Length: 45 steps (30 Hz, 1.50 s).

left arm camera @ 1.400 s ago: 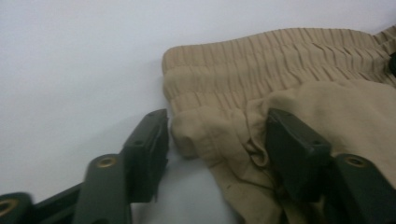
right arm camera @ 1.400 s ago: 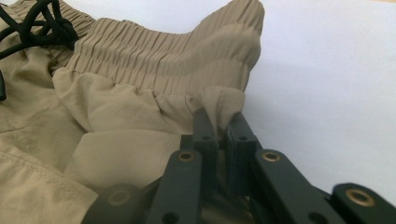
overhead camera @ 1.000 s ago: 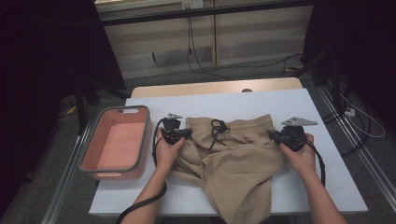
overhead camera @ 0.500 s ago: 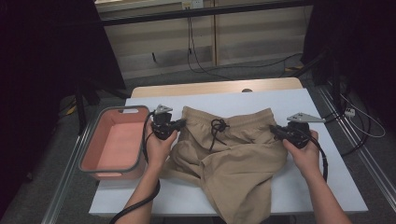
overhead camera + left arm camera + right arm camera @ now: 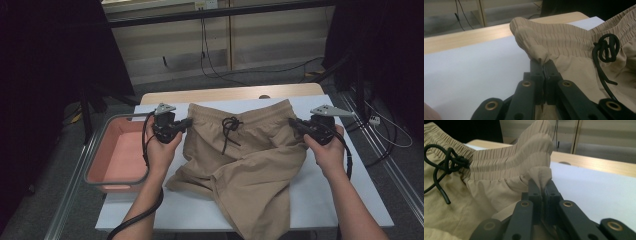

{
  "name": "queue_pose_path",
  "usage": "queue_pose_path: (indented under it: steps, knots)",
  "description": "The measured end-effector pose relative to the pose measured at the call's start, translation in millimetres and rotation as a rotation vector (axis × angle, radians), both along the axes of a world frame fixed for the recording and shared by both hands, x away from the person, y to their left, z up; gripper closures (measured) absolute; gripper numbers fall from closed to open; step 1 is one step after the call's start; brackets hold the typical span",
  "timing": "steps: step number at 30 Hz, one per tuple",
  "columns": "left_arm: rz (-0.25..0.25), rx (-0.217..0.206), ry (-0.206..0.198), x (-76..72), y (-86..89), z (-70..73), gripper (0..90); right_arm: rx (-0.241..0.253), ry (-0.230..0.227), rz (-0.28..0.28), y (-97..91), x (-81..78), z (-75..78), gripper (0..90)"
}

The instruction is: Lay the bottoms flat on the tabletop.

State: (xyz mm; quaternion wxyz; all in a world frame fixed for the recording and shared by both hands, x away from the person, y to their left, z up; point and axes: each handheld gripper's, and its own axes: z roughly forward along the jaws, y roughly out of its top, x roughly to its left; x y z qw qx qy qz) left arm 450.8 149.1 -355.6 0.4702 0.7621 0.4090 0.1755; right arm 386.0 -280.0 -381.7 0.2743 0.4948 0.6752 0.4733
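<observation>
A pair of tan shorts (image 5: 245, 160) lies spread on the white surface (image 5: 350, 200), waistband toward the far edge, legs trailing toward the person and hanging over the near edge. The left claw (image 5: 187, 122) pinches the left corner of the elastic waistband; in the left gripper view the two black jaws stand pressed together on a small fold of cloth just below the ribbed band (image 5: 544, 61). The right claw (image 5: 294, 124) does the same at the opposite corner, its jaws closed tight on a tuck of fabric under the band (image 5: 542, 178). Between the two claws the waistband is held up off the surface and stretched fairly straight, while the cloth below sags and rumples. A black drawstring (image 5: 230, 131) is tied in a loose knot at the middle of the waistband, its ends dangling down over the front of the shorts. A pink tray (image 5: 100, 172) with a grey rim sits at the left edge of the surface, just beside the person's left hand (image 5: 162, 150). The right hand (image 5: 327, 150) grips its tool near the right edge of the surface.
</observation>
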Motion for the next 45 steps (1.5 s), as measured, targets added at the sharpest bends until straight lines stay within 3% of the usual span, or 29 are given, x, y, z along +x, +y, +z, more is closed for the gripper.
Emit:
queue_pose_path:
  steps: [9,16,26,32,35,38,39,40,41,42,43,45]
  knots:
    - [0.008,-0.006,-0.012,-0.8,5.7,10.9,88.1,-0.017,-0.03,0.011,5.9,5.9,14.6,87.1]
    - [0.018,0.008,0.012,2.8,3.7,0.6,88.2,-0.028,-0.005,0.023,8.9,9.0,3.7,87.2]
    - [0.038,0.016,0.021,26.0,-3.5,3.5,88.1,-0.042,-0.007,0.002,4.9,26.4,9.3,87.2]
    - [0.043,0.019,0.016,61.6,-11.1,14.6,88.2,-0.067,-0.012,-0.028,-3.3,58.8,21.9,87.3]
    - [0.056,0.018,0.004,86.7,-16.9,24.4,88.2,-0.081,-0.01,-0.052,-4.2,87.7,31.4,87.7]
    - [0.081,0.012,-0.037,110.9,-23.6,36.1,88.1,-0.117,-0.046,-0.121,0.0,122.0,47.9,87.1]
    - [0.079,0.015,-0.048,117.9,-25.3,38.0,87.1,-0.128,-0.065,-0.146,2.6,131.7,54.0,82.2]
    - [0.085,0.016,-0.038,124.1,-26.1,37.8,82.9,-0.081,-0.074,-0.168,4.4,140.1,57.9,69.7]
    - [0.093,-0.001,-0.034,129.1,-26.5,35.6,68.3,-0.074,-0.078,-0.198,7.4,146.8,60.0,47.6]
    - [0.092,-0.007,-0.032,131.2,-26.6,32.1,49.3,-0.113,-0.089,-0.225,11.8,150.0,60.8,37.8]
    - [0.086,0.01,-0.022,131.0,-26.3,27.4,40.7,-0.13,-0.091,-0.208,16.1,149.8,59.7,39.2]
    - [0.071,0.029,-0.017,125.4,-25.8,16.6,31.7,-0.12,-0.051,-0.135,25.8,144.0,54.2,29.0]
